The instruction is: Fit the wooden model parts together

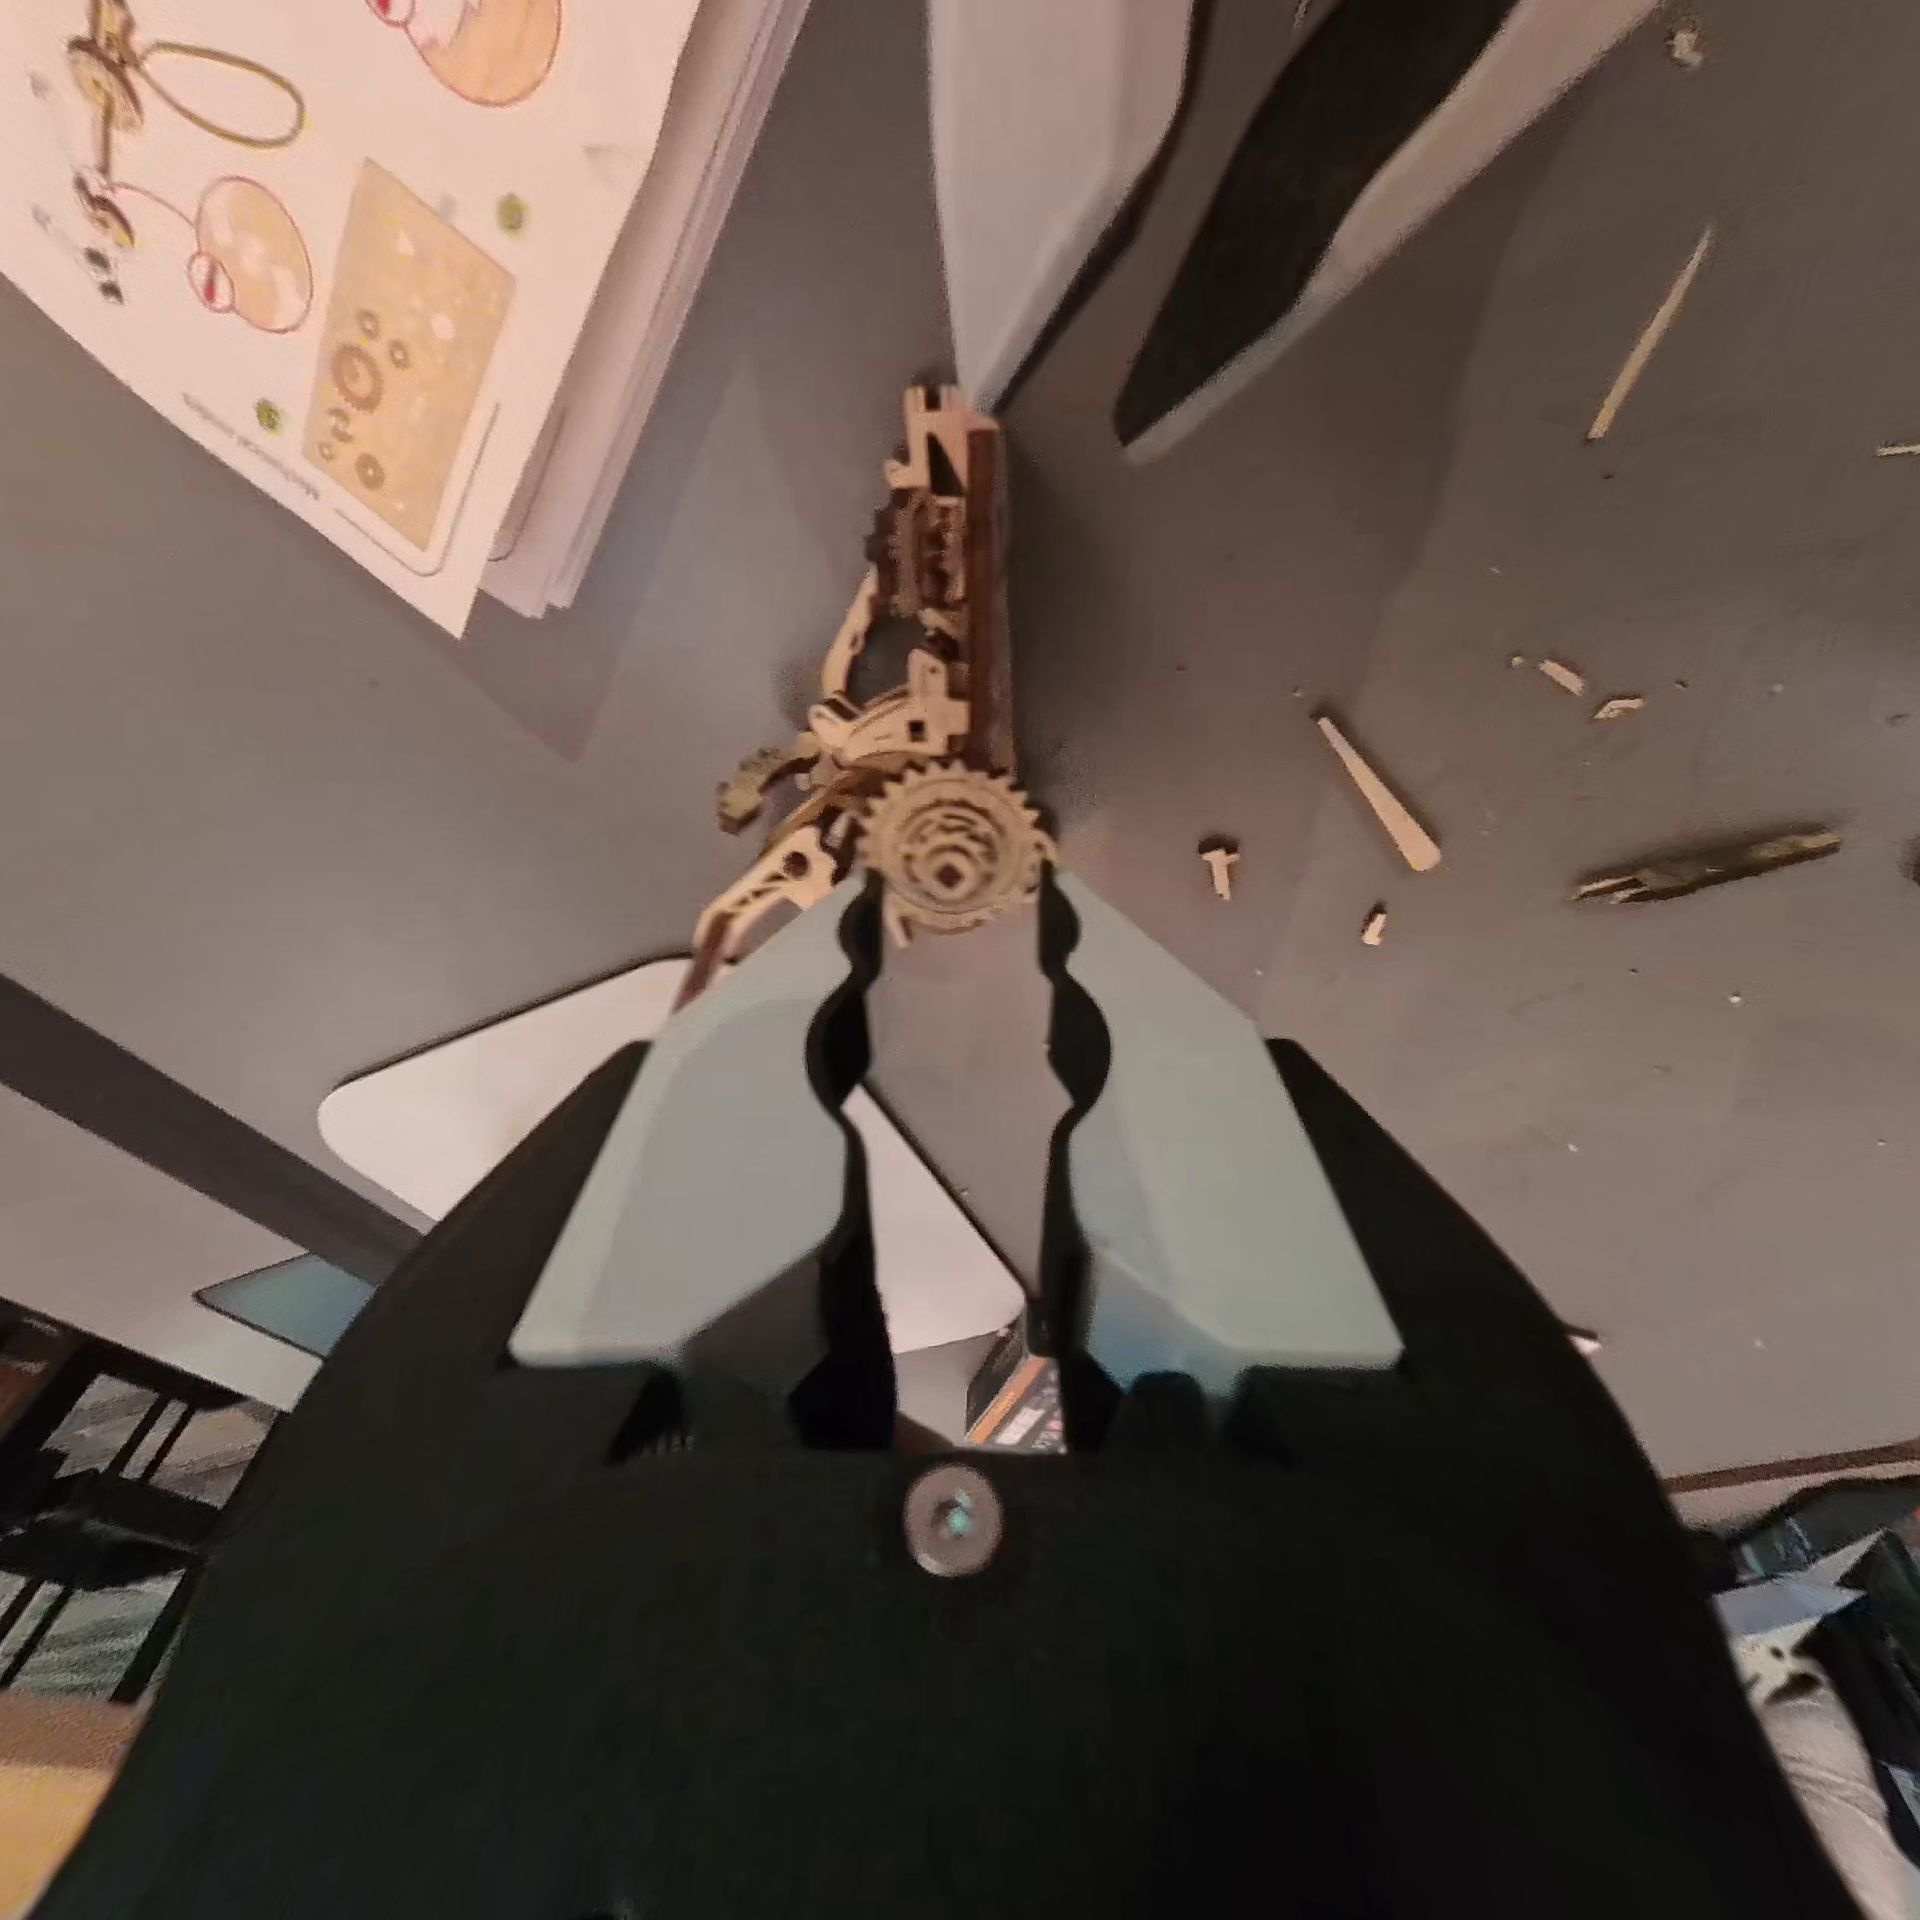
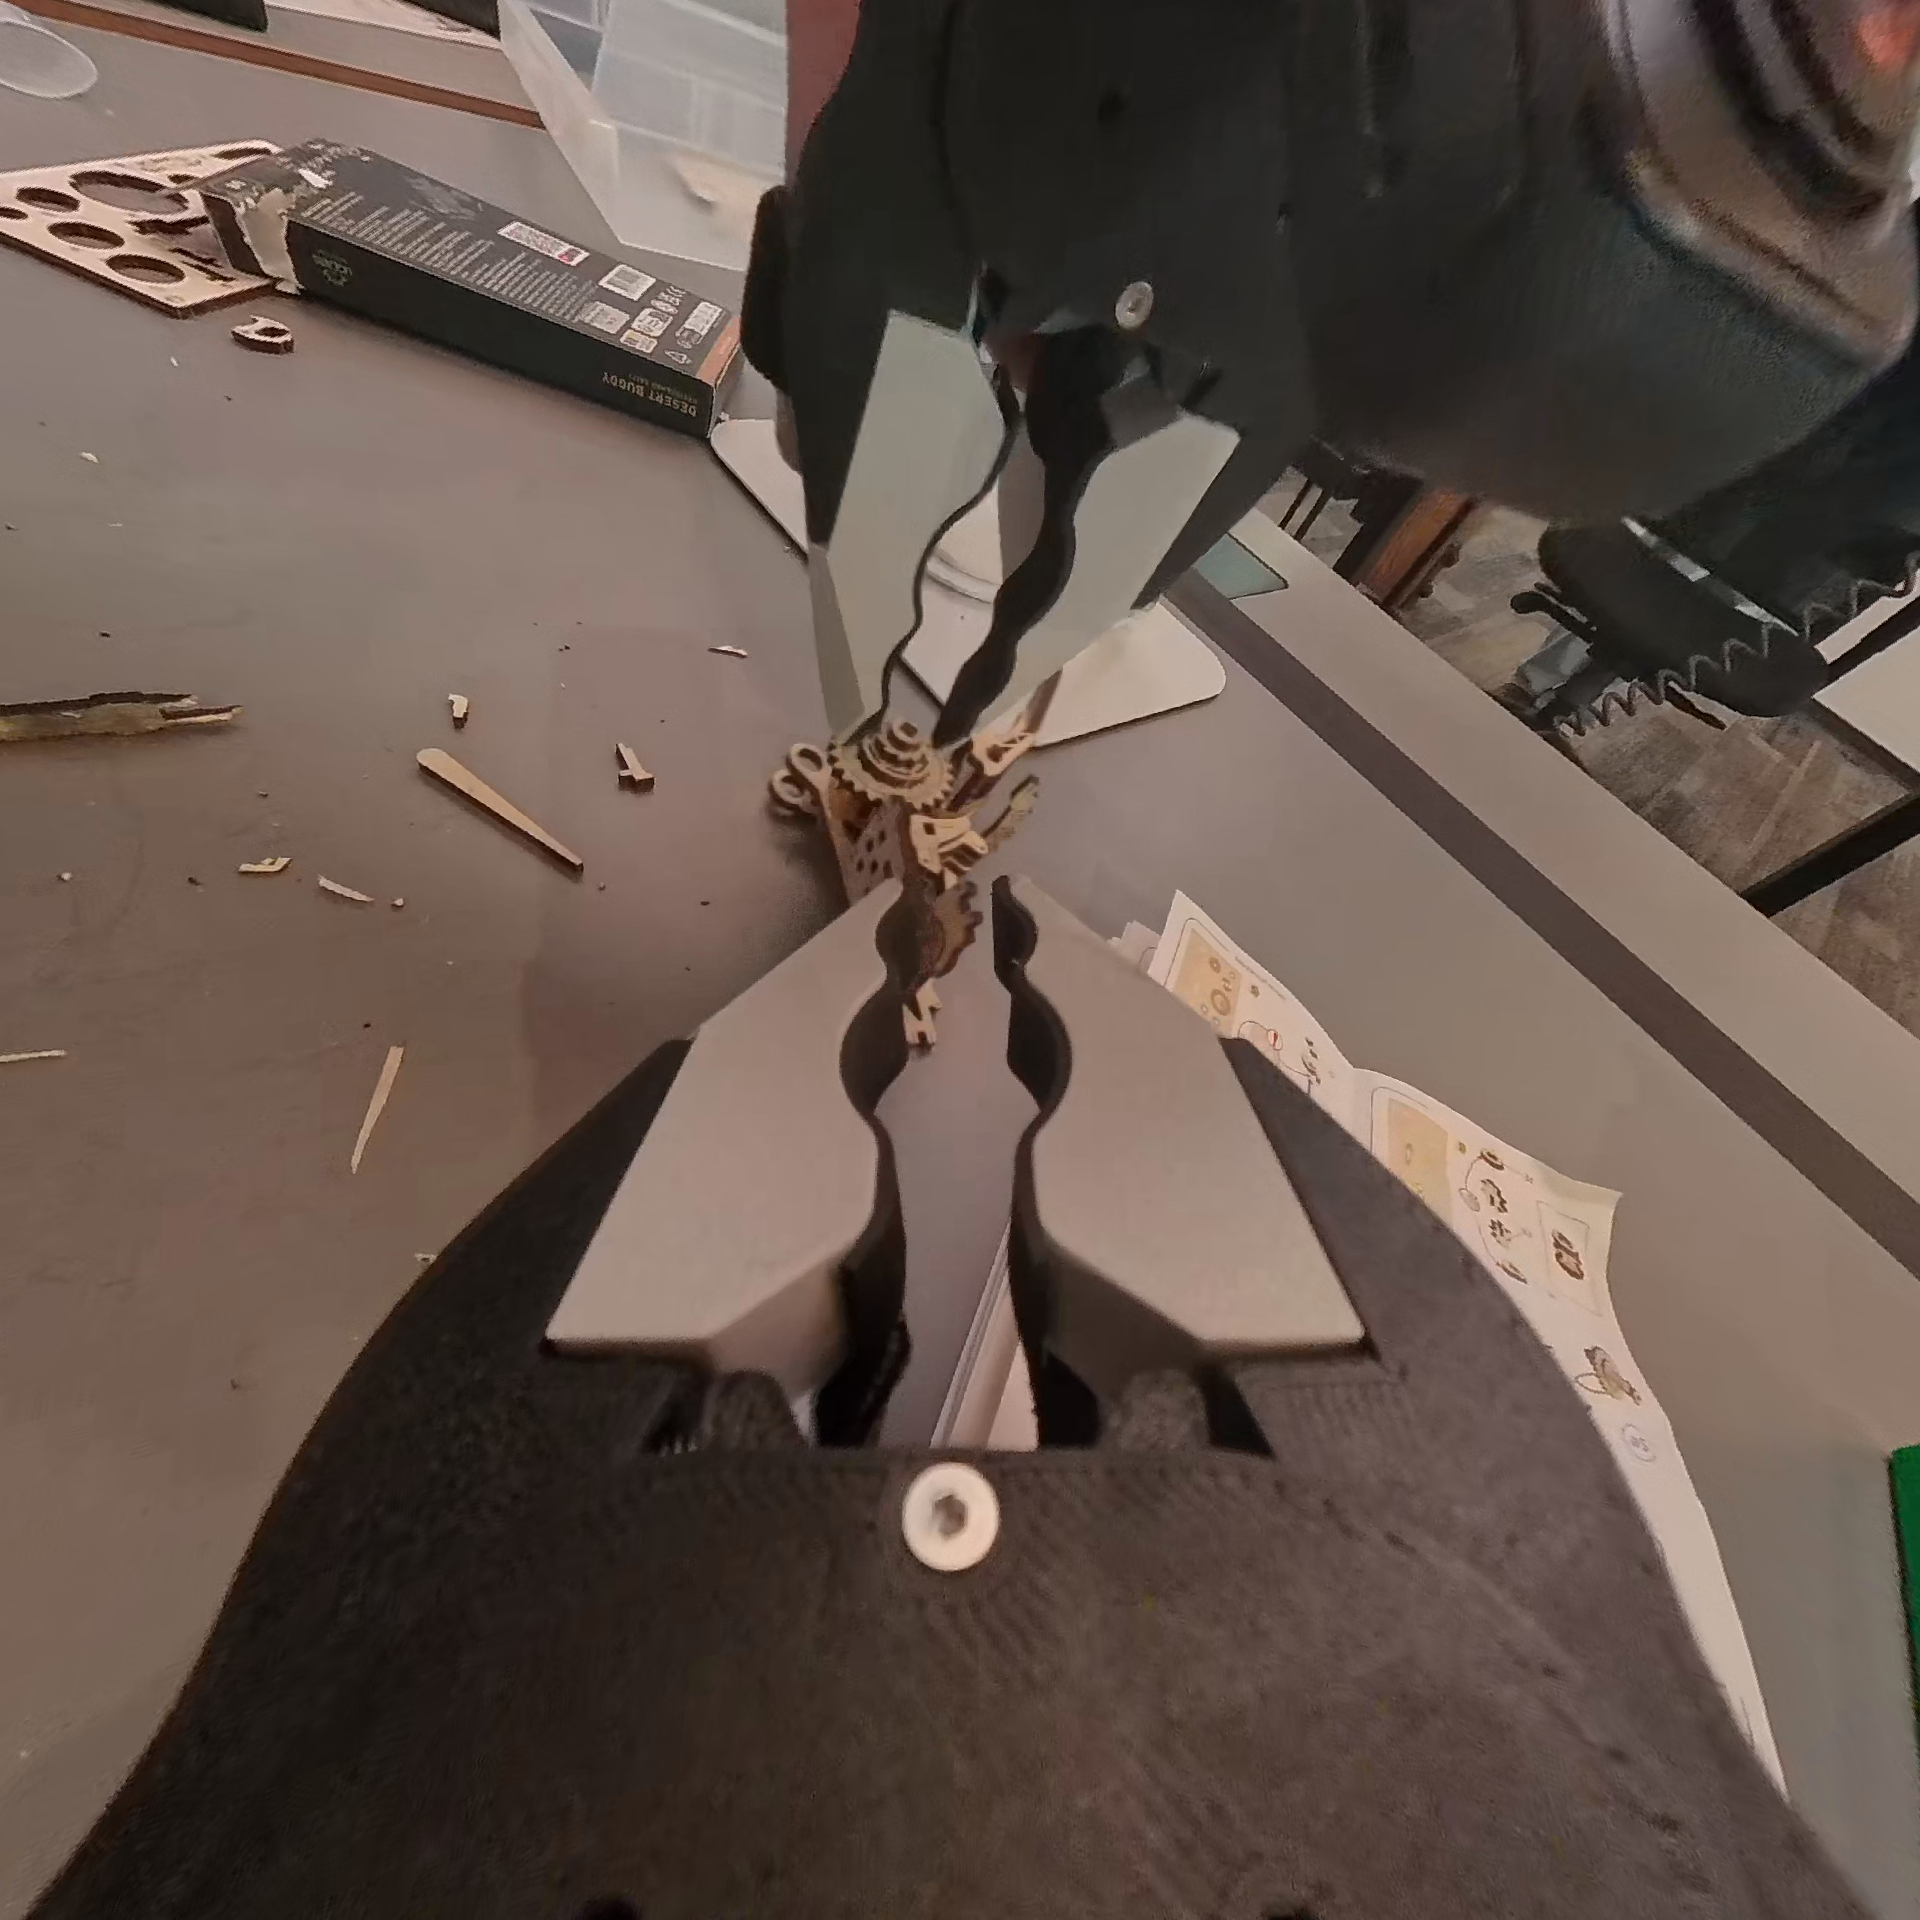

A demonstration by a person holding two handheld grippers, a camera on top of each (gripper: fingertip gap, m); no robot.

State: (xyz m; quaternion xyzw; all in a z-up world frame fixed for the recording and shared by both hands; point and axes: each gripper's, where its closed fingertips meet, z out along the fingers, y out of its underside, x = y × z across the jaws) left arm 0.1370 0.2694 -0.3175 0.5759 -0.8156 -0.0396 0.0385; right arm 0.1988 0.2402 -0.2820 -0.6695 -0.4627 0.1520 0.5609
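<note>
The wooden model (image 2: 904, 821) hangs above the grey counter (image 2: 312, 582), its long axis running between the two tongs. The right tongs (image 2: 940, 914) stand parted around its near end. The left tongs (image 1: 951, 894) stand released around its gear (image 1: 951, 847).

The left gripper (image 1: 951, 883) stands with jaws spread around a toothed wooden gear (image 1: 954, 844) on the wooden model (image 1: 914, 665) (pad contact unclear), wood scraps (image 1: 1377, 779) and instruction sheets (image 1: 343, 260) lying on the grey desk (image 1: 1455, 1143).
</note>
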